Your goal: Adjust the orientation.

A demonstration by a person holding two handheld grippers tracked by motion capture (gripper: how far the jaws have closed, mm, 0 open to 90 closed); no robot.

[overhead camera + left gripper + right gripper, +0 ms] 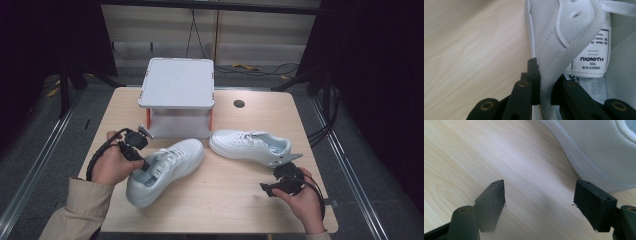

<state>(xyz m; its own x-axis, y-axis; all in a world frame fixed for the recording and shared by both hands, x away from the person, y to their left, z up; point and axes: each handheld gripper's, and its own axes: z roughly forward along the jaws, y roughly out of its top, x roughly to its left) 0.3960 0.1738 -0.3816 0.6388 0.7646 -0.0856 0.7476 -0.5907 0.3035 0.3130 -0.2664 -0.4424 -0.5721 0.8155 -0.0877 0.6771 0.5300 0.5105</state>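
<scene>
We take the grey stand at the far middle of the table as our landmark. Near its front left corner, the left gripper holds the left shoe by the padded collar at the heel opening. In the left gripper view the two black jaws are pressed on this collar from both sides (one jaw outside the shoe, one inside, near the printed tongue label). The toe of this shoe points toward the stand. The right shoe lies on the table just in front of the right corner of the stand, on its sole. The right gripper is nearer to us than this shoe, close to its heel, with the jaws wide apart and nothing between them, only bare wood below.
</scene>
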